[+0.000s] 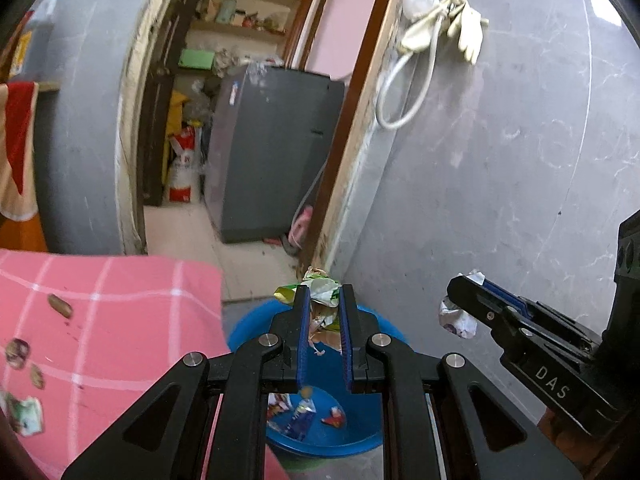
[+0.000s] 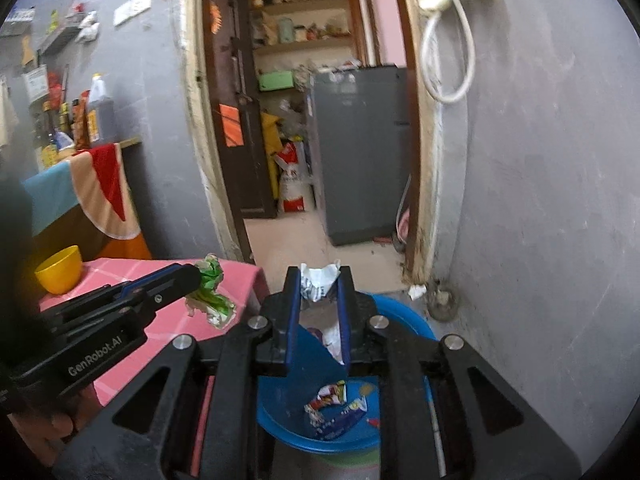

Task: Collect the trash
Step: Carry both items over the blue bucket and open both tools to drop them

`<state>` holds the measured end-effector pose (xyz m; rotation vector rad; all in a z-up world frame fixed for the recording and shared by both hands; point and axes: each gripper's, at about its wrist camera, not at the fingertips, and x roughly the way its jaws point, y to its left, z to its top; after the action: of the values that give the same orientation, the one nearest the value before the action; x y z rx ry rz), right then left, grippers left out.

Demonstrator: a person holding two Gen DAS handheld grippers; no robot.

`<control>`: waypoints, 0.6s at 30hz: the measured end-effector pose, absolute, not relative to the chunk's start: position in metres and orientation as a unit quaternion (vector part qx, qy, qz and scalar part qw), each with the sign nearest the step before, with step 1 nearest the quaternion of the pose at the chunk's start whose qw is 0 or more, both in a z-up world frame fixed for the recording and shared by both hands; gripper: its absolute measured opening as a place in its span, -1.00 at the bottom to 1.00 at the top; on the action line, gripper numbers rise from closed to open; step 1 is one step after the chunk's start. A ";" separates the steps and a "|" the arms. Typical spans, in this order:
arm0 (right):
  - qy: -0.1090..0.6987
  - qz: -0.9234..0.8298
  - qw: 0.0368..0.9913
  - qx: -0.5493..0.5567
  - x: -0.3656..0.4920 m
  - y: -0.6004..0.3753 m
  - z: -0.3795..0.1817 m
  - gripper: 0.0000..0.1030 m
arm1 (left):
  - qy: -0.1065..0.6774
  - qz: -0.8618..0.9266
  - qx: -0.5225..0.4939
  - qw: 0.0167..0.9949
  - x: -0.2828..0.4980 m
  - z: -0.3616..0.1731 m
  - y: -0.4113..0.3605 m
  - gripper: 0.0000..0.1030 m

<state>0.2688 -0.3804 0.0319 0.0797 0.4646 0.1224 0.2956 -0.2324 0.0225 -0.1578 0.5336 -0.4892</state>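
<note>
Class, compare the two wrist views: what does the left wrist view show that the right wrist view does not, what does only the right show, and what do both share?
Only the left wrist view shows scraps of litter lying on the pink checked cloth. Only the right wrist view shows a yellow bowl and a shelf of bottles. Both show the blue tub holding wrappers, the doorway with the grey appliance, the left gripper clamping a green wrapper, and the right gripper carrying a white wrapper.

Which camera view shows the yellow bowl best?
The right wrist view: the yellow bowl stands in full sight on the pink cloth, behind the left gripper. The left wrist view does not show it.
</note>
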 end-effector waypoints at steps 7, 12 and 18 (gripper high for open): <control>0.261 0.049 0.961 0.070 0.285 -0.401 0.006 -0.63 | 0.307 -0.239 -0.078 0.918 0.312 -0.001 -0.245 -0.76; 0.273 0.047 0.958 0.072 0.293 -0.399 0.000 -0.55 | 0.323 -0.237 -0.083 0.913 0.315 -0.009 -0.245 -0.48; 0.272 0.045 0.959 0.069 0.292 -0.395 0.000 -0.33 | 0.315 -0.225 -0.089 0.918 0.310 -0.007 -0.235 -0.32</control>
<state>0.2920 -0.3948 0.0002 0.1402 0.5508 0.0920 0.3102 -0.2349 -0.0067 -0.1825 0.6478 -0.4629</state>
